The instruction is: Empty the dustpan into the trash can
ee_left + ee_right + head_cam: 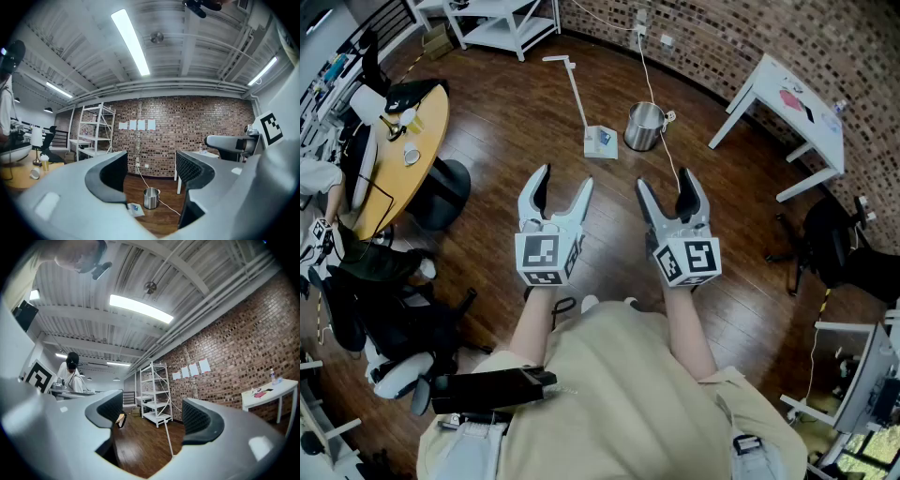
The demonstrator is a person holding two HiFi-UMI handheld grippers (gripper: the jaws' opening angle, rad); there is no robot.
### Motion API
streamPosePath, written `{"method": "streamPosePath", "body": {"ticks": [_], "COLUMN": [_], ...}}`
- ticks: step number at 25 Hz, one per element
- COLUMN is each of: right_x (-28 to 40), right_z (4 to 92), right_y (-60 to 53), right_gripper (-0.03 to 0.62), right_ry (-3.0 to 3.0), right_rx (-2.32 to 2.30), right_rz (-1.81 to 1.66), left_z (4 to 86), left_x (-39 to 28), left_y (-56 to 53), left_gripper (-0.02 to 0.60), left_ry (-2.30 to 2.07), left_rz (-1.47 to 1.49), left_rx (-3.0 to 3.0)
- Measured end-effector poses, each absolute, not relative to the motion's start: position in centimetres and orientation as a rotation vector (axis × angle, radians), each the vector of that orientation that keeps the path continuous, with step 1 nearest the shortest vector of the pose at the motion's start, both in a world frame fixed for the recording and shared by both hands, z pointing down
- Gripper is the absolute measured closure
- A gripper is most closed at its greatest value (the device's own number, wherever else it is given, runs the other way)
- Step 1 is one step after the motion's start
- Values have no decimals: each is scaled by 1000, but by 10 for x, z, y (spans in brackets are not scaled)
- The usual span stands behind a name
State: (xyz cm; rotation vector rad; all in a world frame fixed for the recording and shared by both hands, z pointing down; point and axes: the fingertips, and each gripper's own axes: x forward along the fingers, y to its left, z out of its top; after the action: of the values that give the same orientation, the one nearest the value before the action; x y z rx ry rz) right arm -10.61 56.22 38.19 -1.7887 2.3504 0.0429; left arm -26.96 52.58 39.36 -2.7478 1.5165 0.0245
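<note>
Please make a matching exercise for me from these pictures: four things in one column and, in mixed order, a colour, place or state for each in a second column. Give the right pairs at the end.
Things
1. trash can
2. dustpan
3. round table
4. left gripper

Descriptions
A. yellow-brown top, at the left side of the head view
B. shiny metal, standing upright
C. jaws apart, nothing between them
D. white, with a long thin handle, just left of the can in the head view

Right pairs: 1-B, 2-D, 3-A, 4-C
</note>
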Motion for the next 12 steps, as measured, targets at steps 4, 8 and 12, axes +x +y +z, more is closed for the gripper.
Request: {"method": "streamPosePath", "body": {"ticks": [4, 8, 12], "right_x": [-109, -104, -76], "right_z": [387, 397, 407], "right_y": [558, 558, 541], "right_gripper": [209, 206, 206], "right_ry": [2367, 2383, 2351], "right_rx": [-1810, -1848, -1872], "right_rz": [30, 19, -42], "left_z": [398, 408, 417], "left_x": [-267, -259, -237], "left_y": [521, 514, 499], "left_gripper": [264, 264, 264], "left_ry": [1496, 1497, 1497], "left_rz": [14, 19, 1], "left_rx": [-2777, -2809, -2817]}}
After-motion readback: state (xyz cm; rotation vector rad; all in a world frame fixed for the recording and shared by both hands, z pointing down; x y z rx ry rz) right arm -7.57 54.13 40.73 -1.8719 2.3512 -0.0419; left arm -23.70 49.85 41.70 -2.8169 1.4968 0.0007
